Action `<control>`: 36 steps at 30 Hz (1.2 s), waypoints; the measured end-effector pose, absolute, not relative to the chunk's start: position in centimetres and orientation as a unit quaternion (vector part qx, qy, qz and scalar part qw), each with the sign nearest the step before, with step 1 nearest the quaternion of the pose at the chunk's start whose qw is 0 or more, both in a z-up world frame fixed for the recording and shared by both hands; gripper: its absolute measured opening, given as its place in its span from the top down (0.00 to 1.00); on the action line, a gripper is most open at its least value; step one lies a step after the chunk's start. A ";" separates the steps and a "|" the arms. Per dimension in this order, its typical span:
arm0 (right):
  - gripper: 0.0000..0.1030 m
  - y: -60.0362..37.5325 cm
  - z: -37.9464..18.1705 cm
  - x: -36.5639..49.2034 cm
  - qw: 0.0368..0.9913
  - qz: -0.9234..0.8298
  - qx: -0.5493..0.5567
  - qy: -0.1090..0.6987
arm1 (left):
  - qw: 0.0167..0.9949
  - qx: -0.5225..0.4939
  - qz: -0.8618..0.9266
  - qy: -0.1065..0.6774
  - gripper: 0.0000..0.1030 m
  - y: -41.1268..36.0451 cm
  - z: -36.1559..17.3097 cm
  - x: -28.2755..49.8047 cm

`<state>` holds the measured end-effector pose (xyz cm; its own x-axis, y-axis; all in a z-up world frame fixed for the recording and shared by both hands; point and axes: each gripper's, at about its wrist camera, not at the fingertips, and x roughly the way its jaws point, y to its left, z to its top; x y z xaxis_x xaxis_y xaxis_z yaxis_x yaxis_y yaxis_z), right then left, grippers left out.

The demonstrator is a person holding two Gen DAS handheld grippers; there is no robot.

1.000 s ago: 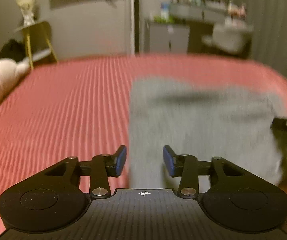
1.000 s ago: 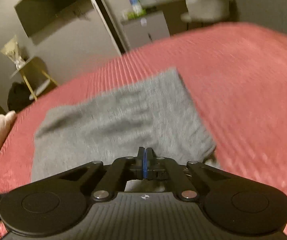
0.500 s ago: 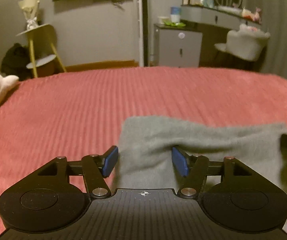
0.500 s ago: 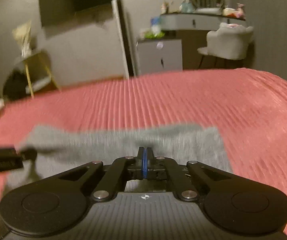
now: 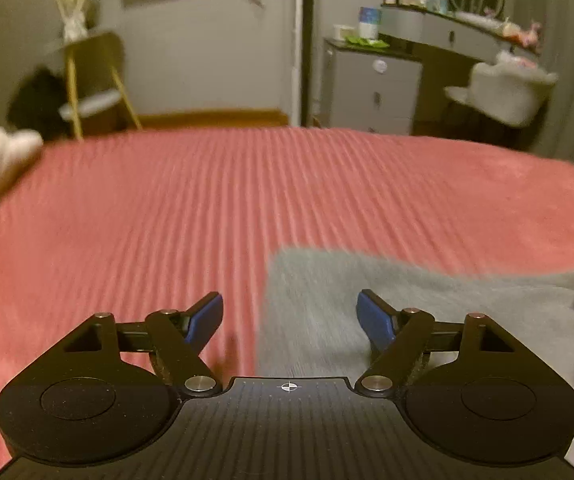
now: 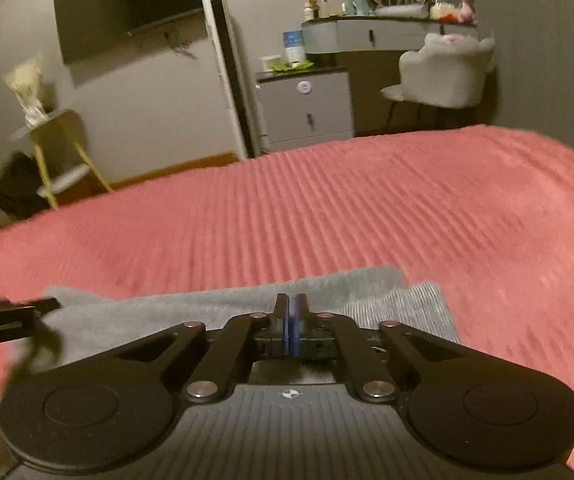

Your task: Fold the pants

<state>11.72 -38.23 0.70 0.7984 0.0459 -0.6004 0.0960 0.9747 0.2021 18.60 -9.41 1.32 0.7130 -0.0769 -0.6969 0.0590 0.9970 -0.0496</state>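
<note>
Left gripper (image 5: 290, 316): blue pads spread wide, wider than half a second ago, nothing between them. The left edge of the grey pants (image 5: 419, 312) runs up through the gap, nearer the right pad; half a second back the cloth filled the gap and bulged up between the pads. Reading: the left side has let go and is backing away from the fabric

Right gripper (image 6: 291, 322): pads pressed together, no daylight between them, same as in both earlier frames. Cloth sits directly ahead of and under the tips; whether a layer is actually pinched I cannot tell, since the tips hide the contact point

Pants lie on the red ribbed bedspread (image 5: 215, 208), close to the near edge, as a compact grey rectangle. In the right wrist view a second layer shows at the right end (image 6: 423, 300), ribbed texture peeking out beyond the smoother top layer, so the stack is at least doubled. A second ago the garment spread much further up the bed; now it is short and wide

Meaning for the task: a fold looks freshly laid, with the left release marking the end of that step. Judged well along, possibly one more fold or a tidy-up left. The offset layer at the right end suggests the edges are not quite aligned

Both views are motion-blurred, so fine creases are unreadable
</note>
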 end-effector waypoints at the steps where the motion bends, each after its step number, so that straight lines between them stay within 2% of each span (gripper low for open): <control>1: 0.76 -38.3 0.8 10.9 0.941 0.002 0.111 0.320 | 0.921 -0.013 -0.050 0.386 0.15 -9.4 1.3 17.8; 6: 0.73 -39.8 0.7 7.0 0.933 0.030 0.105 0.344 | 0.906 0.039 -0.065 0.417 0.08 -9.0 -0.3 14.7; 11: 0.72 -43.6 1.7 2.1 0.929 0.060 0.169 0.323 | 0.897 0.008 -0.052 0.438 0.07 -7.4 0.1 13.5; 15: 0.70 -44.5 2.2 1.5 0.928 0.042 0.171 0.328 | 0.895 -0.011 -0.046 0.444 0.07 -7.1 0.3 12.4; 18: 0.64 -44.2 2.8 1.8 0.927 0.042 0.163 0.336 | 0.893 -0.020 -0.045 0.448 0.07 -7.2 0.3 11.6; 19: 0.55 -44.1 2.9 1.9 0.927 0.042 0.167 0.334 | 0.892 -0.024 -0.044 0.449 0.07 -7.1 0.2 11.5; 20: 0.31 -44.1 3.0 2.0 0.929 0.031 0.165 0.331 | 0.891 -0.027 -0.043 0.451 0.07 -7.0 0.1 11.4; 22: 0.09 -43.7 2.8 1.8 0.935 -0.011 0.141 0.326 | 0.889 -0.032 -0.044 0.454 0.07 -7.0 0.1 11.4; 27: 0.09 -46.2 0.4 3.7 0.905 0.023 0.205 0.372 | 0.881 -0.073 -0.076 0.461 0.06 -6.6 -0.1 11.8; 30: 0.09 -48.2 -2.5 5.5 0.866 0.052 0.272 0.416 | 0.853 -0.129 -0.152 0.482 0.00 -6.0 -0.8 12.5; 33: 0.08 -50.1 -4.8 6.8 0.835 0.089 0.333 0.428 | 0.834 -0.130 -0.181 0.505 0.00 -6.0 -2.5 13.9; 36: 0.05 -51.0 -5.5 7.9 0.829 0.115 0.348 0.423 | 0.829 -0.158 -0.210 0.493 0.00 -5.8 -3.0 15.1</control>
